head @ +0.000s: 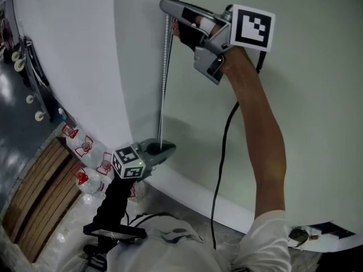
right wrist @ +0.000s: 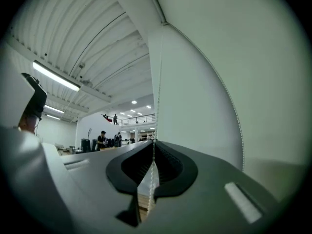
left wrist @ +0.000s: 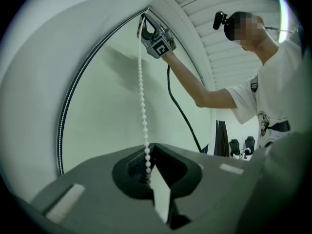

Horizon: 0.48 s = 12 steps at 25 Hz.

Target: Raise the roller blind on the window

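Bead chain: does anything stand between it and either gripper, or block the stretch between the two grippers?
Nothing visible does. The left gripper is shut on the bead chain low down, the right gripper is shut on it higher up, and the stretch between them runs bare.

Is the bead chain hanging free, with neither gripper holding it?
No: the left gripper is shut on the bead chain low down, and the right gripper is shut on it higher up.
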Each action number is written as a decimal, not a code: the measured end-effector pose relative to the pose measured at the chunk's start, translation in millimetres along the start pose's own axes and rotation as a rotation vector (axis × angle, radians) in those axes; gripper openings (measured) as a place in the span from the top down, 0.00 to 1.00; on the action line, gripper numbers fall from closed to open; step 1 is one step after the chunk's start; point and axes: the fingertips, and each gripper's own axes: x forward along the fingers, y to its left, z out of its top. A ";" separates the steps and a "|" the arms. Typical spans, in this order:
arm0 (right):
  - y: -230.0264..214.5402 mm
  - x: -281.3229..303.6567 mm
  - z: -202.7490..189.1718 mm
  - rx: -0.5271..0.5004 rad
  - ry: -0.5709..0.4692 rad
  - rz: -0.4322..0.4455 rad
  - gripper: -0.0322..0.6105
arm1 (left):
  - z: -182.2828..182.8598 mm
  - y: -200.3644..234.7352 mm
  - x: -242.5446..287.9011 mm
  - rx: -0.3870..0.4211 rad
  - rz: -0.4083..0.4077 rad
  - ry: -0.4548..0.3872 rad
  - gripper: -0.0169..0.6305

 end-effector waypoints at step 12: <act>18.5 -11.5 -40.4 -0.059 0.069 -0.037 0.94 | 6.1 4.8 -4.8 -0.009 -0.004 -0.025 0.98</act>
